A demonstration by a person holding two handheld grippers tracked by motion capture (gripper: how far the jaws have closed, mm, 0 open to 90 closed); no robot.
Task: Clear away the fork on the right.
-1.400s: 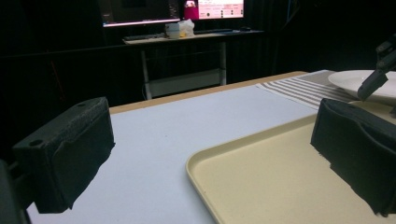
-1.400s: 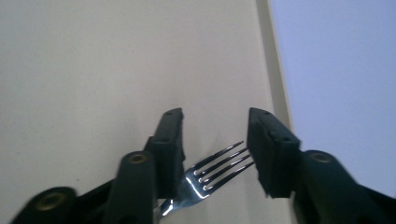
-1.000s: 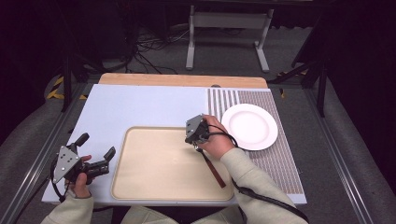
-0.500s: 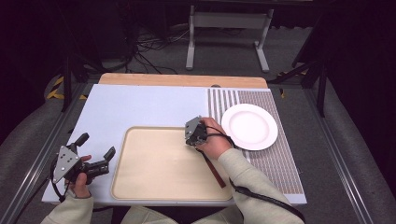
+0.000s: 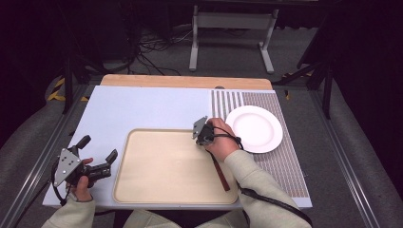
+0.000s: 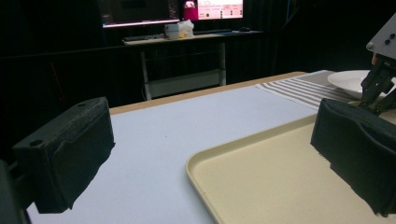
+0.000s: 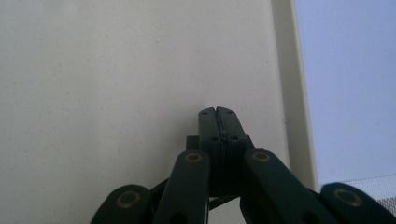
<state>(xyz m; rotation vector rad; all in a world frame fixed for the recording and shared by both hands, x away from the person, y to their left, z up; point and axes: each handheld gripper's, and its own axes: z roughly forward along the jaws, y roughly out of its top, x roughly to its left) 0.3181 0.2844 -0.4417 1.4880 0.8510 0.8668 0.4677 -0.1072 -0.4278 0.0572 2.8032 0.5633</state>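
One plain beige tray (image 5: pixel 157 185) lies bare; right gripper (image 7: pixel 217 112) closed, left gripper (image 5: pixel 97 152) open

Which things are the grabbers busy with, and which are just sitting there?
In the job:
- right gripper, shut on nothing, pointing down at the tray
- beige tray under it
- left gripper, open, beside the tray

Probably just lying about:
- white plate
- striped mat under the plate
- brown stick on the tray by the right forearm

sleeves (image 5: pixel 256 183): beige | grippers: black, grey plate | cables: black
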